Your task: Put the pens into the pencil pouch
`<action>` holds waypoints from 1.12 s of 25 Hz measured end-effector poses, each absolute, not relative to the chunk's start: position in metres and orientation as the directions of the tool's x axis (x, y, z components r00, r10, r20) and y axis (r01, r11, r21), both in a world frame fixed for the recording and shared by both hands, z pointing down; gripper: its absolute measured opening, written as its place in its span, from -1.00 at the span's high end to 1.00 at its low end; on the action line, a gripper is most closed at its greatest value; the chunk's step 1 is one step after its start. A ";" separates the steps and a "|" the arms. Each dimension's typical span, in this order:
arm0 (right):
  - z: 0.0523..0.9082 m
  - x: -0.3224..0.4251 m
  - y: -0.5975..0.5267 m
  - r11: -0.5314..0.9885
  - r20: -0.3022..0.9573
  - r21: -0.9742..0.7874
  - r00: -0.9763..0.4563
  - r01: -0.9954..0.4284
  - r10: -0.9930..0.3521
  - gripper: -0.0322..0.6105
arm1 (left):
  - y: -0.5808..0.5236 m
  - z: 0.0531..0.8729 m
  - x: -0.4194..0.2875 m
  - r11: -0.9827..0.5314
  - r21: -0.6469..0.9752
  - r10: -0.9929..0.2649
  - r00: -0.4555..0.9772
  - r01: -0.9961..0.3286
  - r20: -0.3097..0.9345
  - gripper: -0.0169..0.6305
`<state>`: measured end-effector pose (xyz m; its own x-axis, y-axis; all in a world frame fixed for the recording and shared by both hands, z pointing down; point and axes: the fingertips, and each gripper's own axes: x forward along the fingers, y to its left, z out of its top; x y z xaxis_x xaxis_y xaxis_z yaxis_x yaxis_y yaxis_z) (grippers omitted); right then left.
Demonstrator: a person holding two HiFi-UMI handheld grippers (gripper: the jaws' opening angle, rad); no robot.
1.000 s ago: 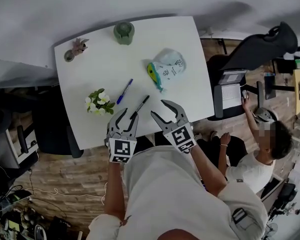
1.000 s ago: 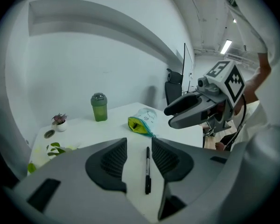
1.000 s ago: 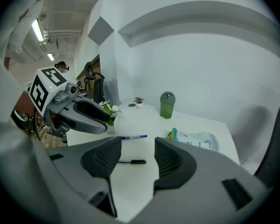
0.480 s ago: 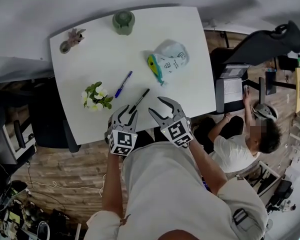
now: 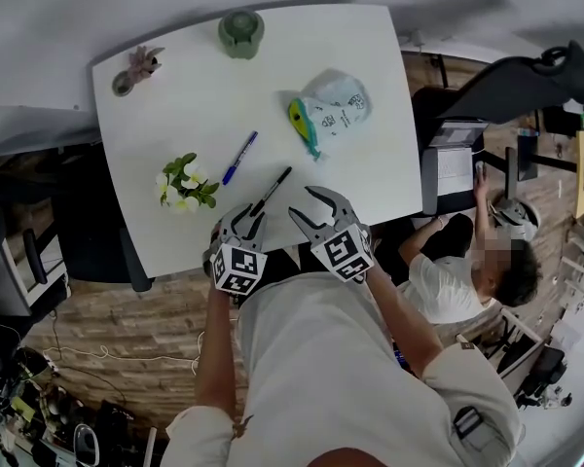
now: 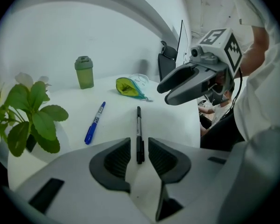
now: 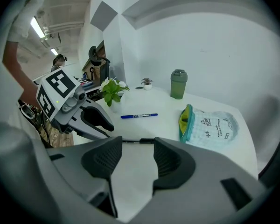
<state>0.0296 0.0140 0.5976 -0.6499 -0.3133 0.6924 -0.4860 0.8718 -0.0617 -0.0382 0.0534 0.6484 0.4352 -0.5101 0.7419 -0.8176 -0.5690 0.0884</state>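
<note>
Left hand-held gripper (image 6: 139, 146) tilts downward, jaws just closing astride black pen (image 6: 138, 125), ungripped.

Bright, even indoor light throughout. In the head view the white table (image 5: 175, 105) is close to washed out, with only faint, soft shadows on it, and its edges bow from wide-angle distortion. Both gripper views sit inside a dark round vignette. Ceiling strip lights (image 7: 37, 28) glare at the right gripper view's upper left. The plant (image 6: 35, 113) looks soft at the left gripper view's edge.
</note>
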 end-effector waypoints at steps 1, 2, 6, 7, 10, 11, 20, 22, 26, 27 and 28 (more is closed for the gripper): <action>0.598 0.029 0.014 0.872 0.694 -0.063 -0.649 -0.485 -0.312 0.23 | 0.055 0.651 -0.039 -0.569 0.090 -0.504 0.433 -0.818 0.747 0.61; 0.599 0.029 0.014 0.872 0.696 -0.063 -0.648 -0.486 -0.310 0.23 | 0.056 0.654 -0.039 -0.568 0.092 -0.499 0.431 -0.818 0.752 0.62; 0.604 0.032 0.013 0.869 0.708 -0.057 -0.633 -0.491 -0.312 0.24 | 0.060 0.665 -0.040 -0.574 0.098 -0.476 0.429 -0.813 0.768 0.64; 0.604 0.032 0.013 0.870 0.709 -0.056 -0.633 -0.491 -0.312 0.24 | 0.060 0.667 -0.040 -0.576 0.099 -0.471 0.428 -0.812 0.771 0.64; 0.604 0.032 0.012 0.870 0.706 -0.053 -0.634 -0.491 -0.315 0.24 | 0.061 0.671 -0.041 -0.578 0.090 -0.467 0.419 -0.811 0.779 0.67; 0.604 0.032 0.011 0.869 0.708 -0.052 -0.632 -0.492 -0.316 0.25 | 0.061 0.671 -0.042 -0.578 0.085 -0.468 0.415 -0.812 0.780 0.70; 0.604 0.034 0.004 0.864 0.702 -0.044 -0.631 -0.502 -0.331 0.26 | 0.061 0.670 -0.041 -0.597 0.093 -0.462 0.437 -0.797 0.772 0.79; 0.605 0.035 0.002 0.861 0.703 -0.042 -0.627 -0.507 -0.335 0.26 | 0.060 0.666 -0.040 -0.594 0.101 -0.466 0.444 -0.798 0.765 0.79; 0.604 0.039 -0.006 0.853 0.706 -0.027 -0.615 -0.521 -0.353 0.27 | 0.053 0.656 -0.038 -0.583 0.106 -0.487 0.451 -0.806 0.748 0.79; 0.603 0.038 -0.010 0.851 0.699 -0.025 -0.618 -0.524 -0.360 0.28 | 0.050 0.653 -0.038 -0.580 0.105 -0.493 0.451 -0.808 0.744 0.79; 0.602 0.037 -0.014 0.848 0.694 -0.023 -0.619 -0.530 -0.368 0.28 | 0.048 0.651 -0.039 -0.577 0.103 -0.499 0.450 -0.810 0.741 0.79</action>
